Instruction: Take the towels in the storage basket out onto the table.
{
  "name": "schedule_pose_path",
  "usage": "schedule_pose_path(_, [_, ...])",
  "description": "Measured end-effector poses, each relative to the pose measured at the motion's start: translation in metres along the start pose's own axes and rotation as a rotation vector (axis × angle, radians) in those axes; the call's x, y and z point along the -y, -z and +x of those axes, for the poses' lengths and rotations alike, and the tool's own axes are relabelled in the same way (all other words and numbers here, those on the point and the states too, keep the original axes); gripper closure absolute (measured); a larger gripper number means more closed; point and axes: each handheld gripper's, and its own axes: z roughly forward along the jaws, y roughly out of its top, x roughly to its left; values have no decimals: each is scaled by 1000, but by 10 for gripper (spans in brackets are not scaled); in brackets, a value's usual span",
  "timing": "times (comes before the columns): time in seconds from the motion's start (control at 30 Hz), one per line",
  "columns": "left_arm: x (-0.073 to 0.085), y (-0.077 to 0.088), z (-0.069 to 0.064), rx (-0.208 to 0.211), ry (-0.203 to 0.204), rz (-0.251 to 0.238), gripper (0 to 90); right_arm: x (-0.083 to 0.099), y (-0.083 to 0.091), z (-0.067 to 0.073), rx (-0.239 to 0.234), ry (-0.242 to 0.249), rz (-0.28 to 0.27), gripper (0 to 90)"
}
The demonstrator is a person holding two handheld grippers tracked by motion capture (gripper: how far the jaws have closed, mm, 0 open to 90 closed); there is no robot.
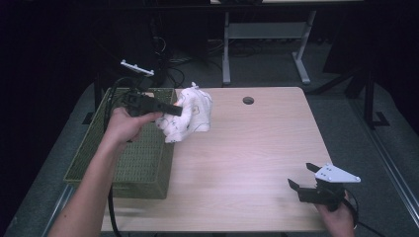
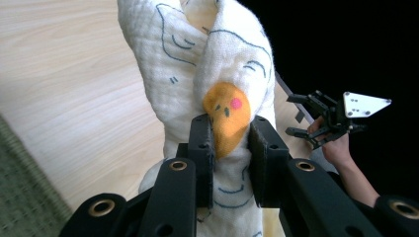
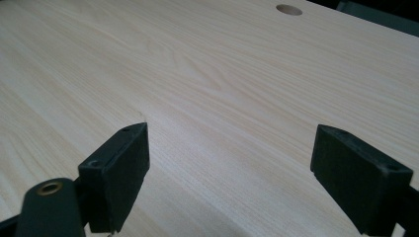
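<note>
A white quilted cloth [image 1: 190,114] with blue line drawings and an orange patch hangs bunched just right of the green basket [image 1: 133,163], its lower end at the table. My left gripper [image 1: 174,109] is shut on it; in the left gripper view the two black jaws pinch the cloth [image 2: 207,64] right at the orange patch [image 2: 228,118]. My right gripper [image 1: 302,177] rests at the table's near right corner, held by a hand, jaws open. In the right gripper view its jaws stand wide apart over bare wood, right gripper [image 3: 230,158] holding nothing.
The wooden table [image 1: 247,163] has a round cable hole [image 1: 248,100] at the back. The green woven basket sits along the left edge. A desk frame [image 1: 267,44] and cables stand on the dark floor behind. The right gripper [image 2: 309,116] appears far off in the left gripper view.
</note>
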Motion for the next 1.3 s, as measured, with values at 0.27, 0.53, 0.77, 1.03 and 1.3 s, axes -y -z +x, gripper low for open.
schedule_pose_path(0.27, [-5,-17,-8,17,-15,21,736,0,0,0,-1,5,-3,147])
schedule_pose_path(0.53, [-8,-35,-13,29,-29,41,735,-1,1,-1,-2,2,-4,147])
schedule_pose_path(0.77, [-10,-45,-17,37,-38,54,735,-1,1,-1,-3,-1,-5,147])
schedule_pose_path(1.03, [-10,-59,-20,47,-30,63,734,-1,1,-1,-10,1,-5,147])
schedule_pose_path(1.3, [-13,-80,-21,56,-46,90,733,1,1,-1,-8,-5,-3,147])
